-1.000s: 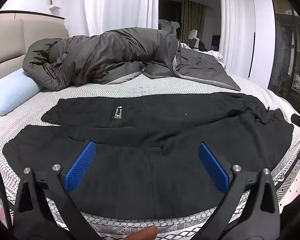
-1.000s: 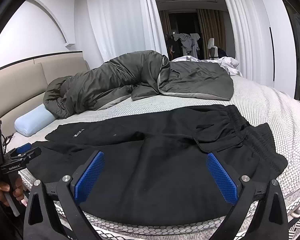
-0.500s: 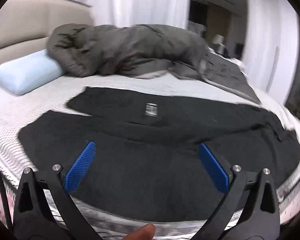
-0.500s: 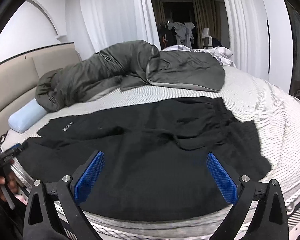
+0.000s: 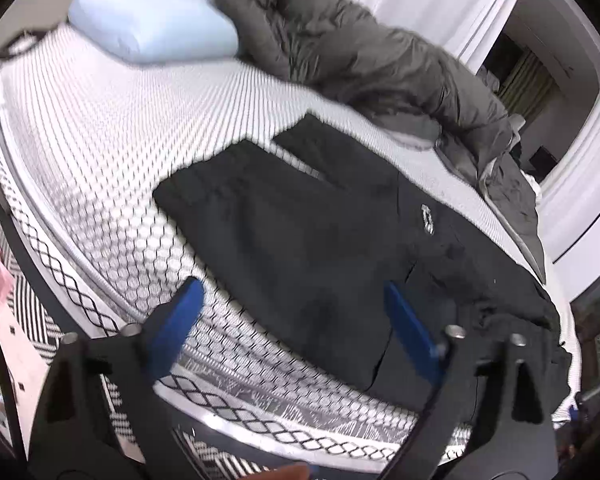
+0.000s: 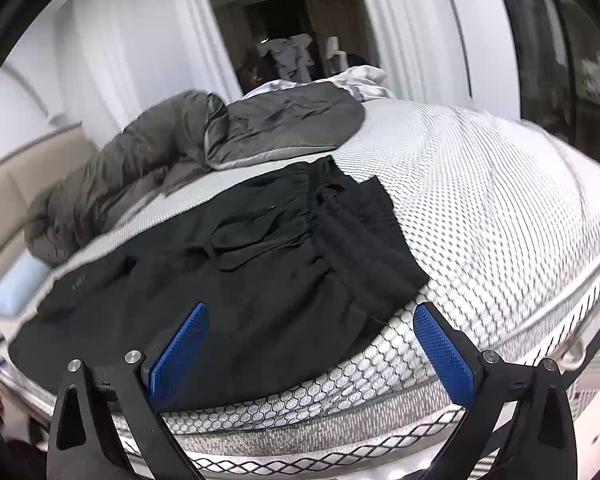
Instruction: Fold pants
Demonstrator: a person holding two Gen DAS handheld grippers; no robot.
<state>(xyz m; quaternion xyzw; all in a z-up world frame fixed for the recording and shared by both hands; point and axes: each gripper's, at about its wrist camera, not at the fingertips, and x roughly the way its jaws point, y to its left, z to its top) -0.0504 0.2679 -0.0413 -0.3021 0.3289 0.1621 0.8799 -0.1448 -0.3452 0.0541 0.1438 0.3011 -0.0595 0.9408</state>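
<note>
One pair of black pants lies spread flat along the near edge of the bed, its two legs side by side and reaching toward the one pale blue pillow, its waistband bunched at the opposite end. A small white label shows on the farther leg.

Two grippers hover over that near edge — neither touches the cloth. The left gripper sits above the leg end; its jaws have just been closing a little yet stand well apart with nothing held. The right gripper, by the waistband corner, is spread wide and empty.

Behind the pants one rumpled grey duvet stretches across the far side of the mattress, well apart from them. White curtains hang beyond.
</note>
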